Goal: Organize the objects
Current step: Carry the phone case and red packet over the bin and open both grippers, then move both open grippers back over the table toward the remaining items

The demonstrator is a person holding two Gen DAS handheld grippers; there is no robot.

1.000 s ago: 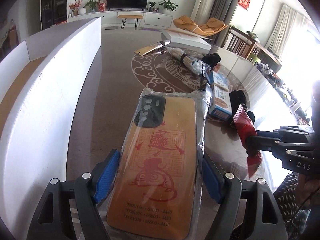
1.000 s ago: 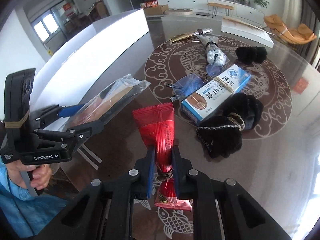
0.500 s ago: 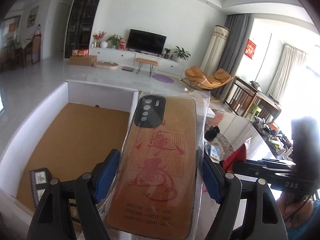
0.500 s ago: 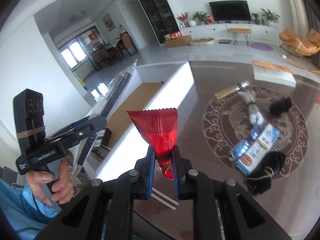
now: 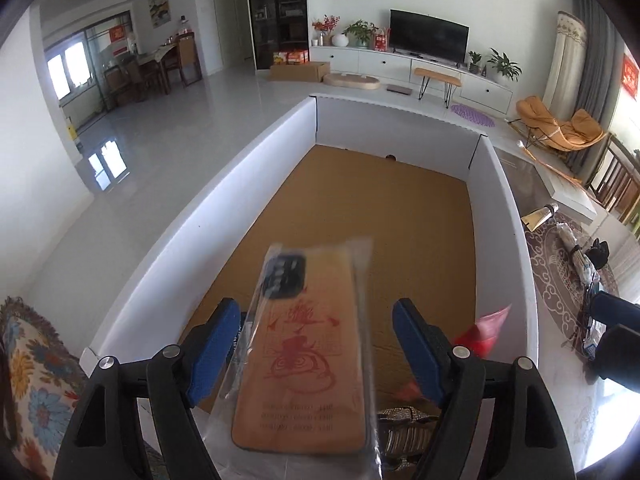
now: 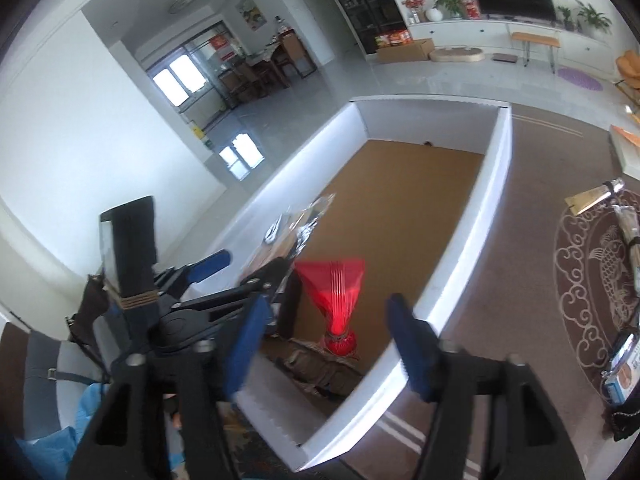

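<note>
Black left gripper [image 5: 316,344], right gripper [image 6: 326,332] (blue pads, silver screws)

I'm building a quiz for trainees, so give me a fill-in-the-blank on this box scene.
1. The crinkled packet above the box floor is ___ in colour.
2. The box has a brown floor and ___ walls.
3. The phone case between the left gripper's fingers is sealed in a clear ___ sleeve.
Missing words: red; white; plastic.
</note>
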